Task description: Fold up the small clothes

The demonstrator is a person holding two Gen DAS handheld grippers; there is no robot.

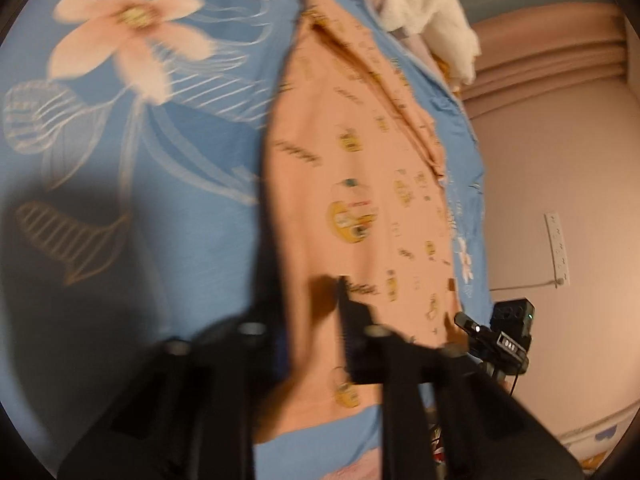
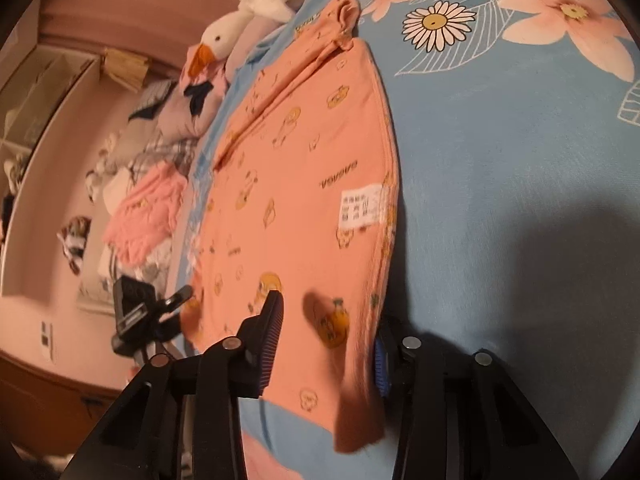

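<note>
Two tools, left (image 1: 308,320) and right (image 2: 328,328), both spread apart astride the near hem of the orange shirt (image 2: 304,184), spread on the blue bedsheet (image 2: 500,200) (already partly folded). Risk: layers slipping apart if only the top one pinched.

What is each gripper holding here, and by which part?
Both straddle the near hem of the orange printed cotton garment: left gripper, right gripper. Jaws look open; a firm grip cannot be told.
</note>
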